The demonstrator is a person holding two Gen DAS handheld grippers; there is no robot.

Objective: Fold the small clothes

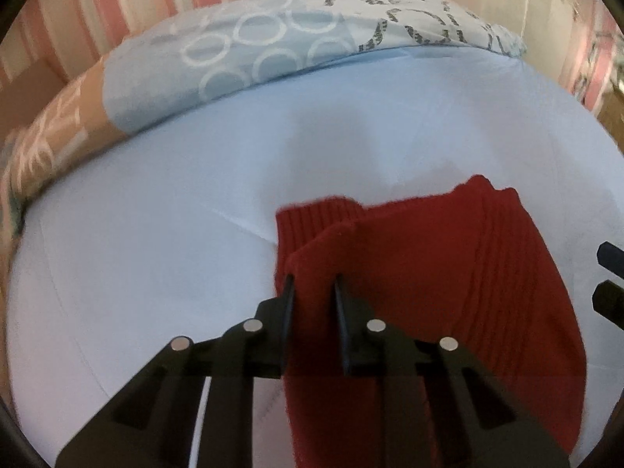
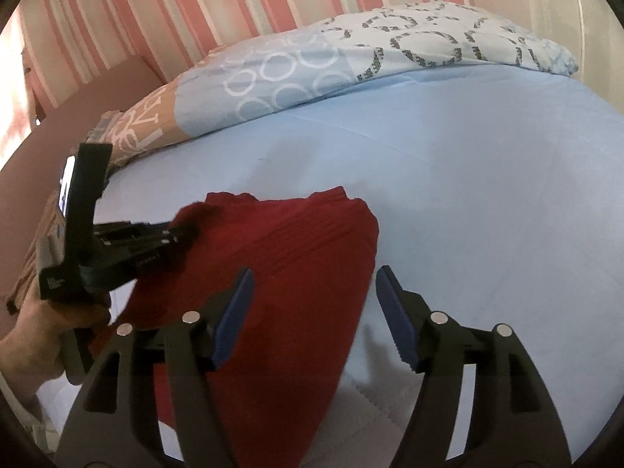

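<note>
Left tongs: sitting close together, clamping a raised fold of the red knit garment near its left edge.
Right tongs: standing wide apart, gripping nothing; the left finger is hovering over the red knit, the right finger over bare sheet, with the garment's right edge lying between them.
Hand: one is showing in the right wrist view, wrapping the handle of the left tool at the frame's left side.
Garment: one piece, lying on the bed, its ribbed cuff end pointing toward the pillows and a sleeve or flap folding over the body.
Bed sheet: pale blue and spreading openly on the left of the garment, on its right, and beyond it up to the pillows.
Pillows: lying in one row along the far edge of the bed; the exact count is unclear.
Wall: pink-and-white stripes running behind the pillows.
</note>
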